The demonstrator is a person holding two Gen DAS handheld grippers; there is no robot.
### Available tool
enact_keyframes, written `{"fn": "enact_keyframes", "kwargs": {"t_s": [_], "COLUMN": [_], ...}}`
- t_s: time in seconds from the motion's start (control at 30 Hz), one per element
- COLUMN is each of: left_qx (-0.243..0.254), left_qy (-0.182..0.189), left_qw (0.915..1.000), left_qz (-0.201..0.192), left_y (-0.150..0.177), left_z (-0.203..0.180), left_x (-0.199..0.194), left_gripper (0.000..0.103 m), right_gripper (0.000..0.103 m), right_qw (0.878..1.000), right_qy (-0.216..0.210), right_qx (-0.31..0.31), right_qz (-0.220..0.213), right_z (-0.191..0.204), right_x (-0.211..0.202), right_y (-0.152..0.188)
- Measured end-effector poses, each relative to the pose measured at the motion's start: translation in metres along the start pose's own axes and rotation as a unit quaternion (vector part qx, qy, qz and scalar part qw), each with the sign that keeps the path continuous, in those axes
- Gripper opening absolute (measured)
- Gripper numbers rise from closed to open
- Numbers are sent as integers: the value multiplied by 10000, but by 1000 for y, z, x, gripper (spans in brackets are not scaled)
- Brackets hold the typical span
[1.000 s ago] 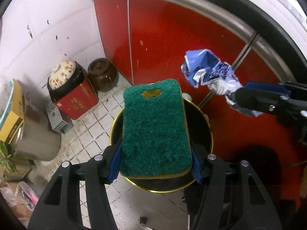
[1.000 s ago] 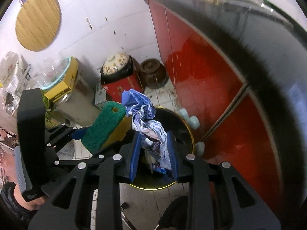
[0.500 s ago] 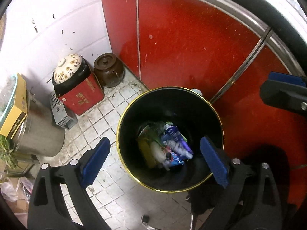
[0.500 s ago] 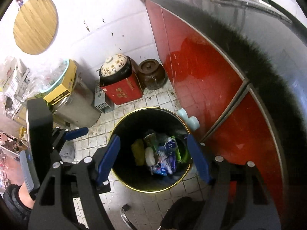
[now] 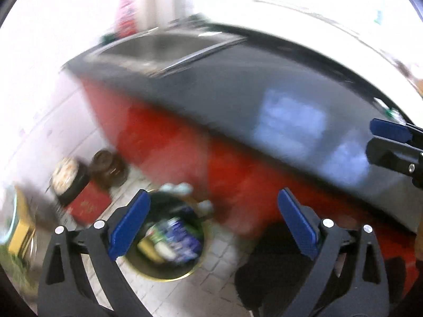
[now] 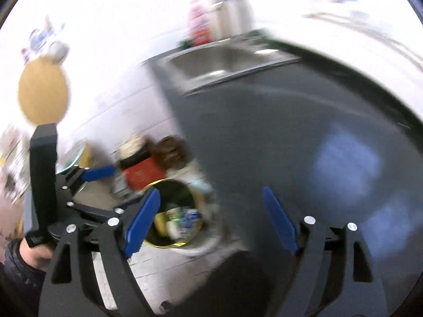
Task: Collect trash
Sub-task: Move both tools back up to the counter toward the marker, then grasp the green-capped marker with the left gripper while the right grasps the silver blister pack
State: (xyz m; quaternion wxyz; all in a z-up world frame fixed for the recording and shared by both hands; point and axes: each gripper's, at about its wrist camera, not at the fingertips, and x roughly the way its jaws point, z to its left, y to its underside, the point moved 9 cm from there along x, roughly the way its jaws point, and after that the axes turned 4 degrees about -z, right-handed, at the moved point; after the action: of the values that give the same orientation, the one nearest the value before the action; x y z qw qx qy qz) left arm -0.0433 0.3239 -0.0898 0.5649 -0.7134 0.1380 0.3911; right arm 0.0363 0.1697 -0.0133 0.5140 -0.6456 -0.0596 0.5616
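Both views are motion-blurred. The black trash bin with a gold rim (image 5: 158, 277) stands on the tiled floor below, with blurred trash (image 5: 169, 240) inside; it also shows in the right wrist view (image 6: 195, 235). My left gripper (image 5: 211, 227) is open and empty, raised above the bin. My right gripper (image 6: 211, 222) is open and empty, above the bin and the dark counter (image 6: 264, 137). The right gripper's blue pad shows at the right edge of the left wrist view (image 5: 390, 130). The left gripper shows at the left of the right wrist view (image 6: 97, 173).
A dark counter (image 5: 264, 92) with a steel sink (image 6: 224, 58) sits over red cabinet doors (image 5: 169, 145). A red bottle (image 6: 199, 26) stands behind the sink. Two jars (image 5: 105, 167) and a red box (image 5: 87, 206) stand on the floor by the white wall. A round wooden board (image 6: 42, 92) hangs left.
Both grippers let go of the sponge and the crumpled wrapper into the bin, opened wide, and have since lifted up and tilted toward the counter top.
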Motion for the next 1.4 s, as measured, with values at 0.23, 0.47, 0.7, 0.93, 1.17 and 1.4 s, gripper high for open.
{"fn": "enact_keyframes", "kwargs": {"t_s": [0.23,0.47,0.7,0.93,1.17,1.4], "left_qx": [845,1558,1942,2059,1850,1479], "left_qy": [1083,1716,1746,1483,1150,866], "left_qw": [9905,9726,9643,9651,9733,9833], "left_qz": [-34,168,433,648,727,614], "left_y": [-27,-8,5,-27,-80,-141], "left_z": [-179,-326,-404,-462,-525,-560], "left_x": [8,17,35,88,168,231], "left_gripper": [94,94,94,94,95,96], "right_gripper": [82,83,83,83,83,84], "right_qw": [9820,9565,9492,9588,9689,9811], "right_qy": [1550,2383,2509,2270,2013,1635], "right_qx": [1017,1630,1880,1704,1316,645], "right_qz": [-367,-414,-286,154,580,814], "right_z": [-172,-267,-326,-397,-482,-555], "right_x": [-136,-225,-239,-201,-144,-87], "right_y": [61,144,180,169,134,86]}}
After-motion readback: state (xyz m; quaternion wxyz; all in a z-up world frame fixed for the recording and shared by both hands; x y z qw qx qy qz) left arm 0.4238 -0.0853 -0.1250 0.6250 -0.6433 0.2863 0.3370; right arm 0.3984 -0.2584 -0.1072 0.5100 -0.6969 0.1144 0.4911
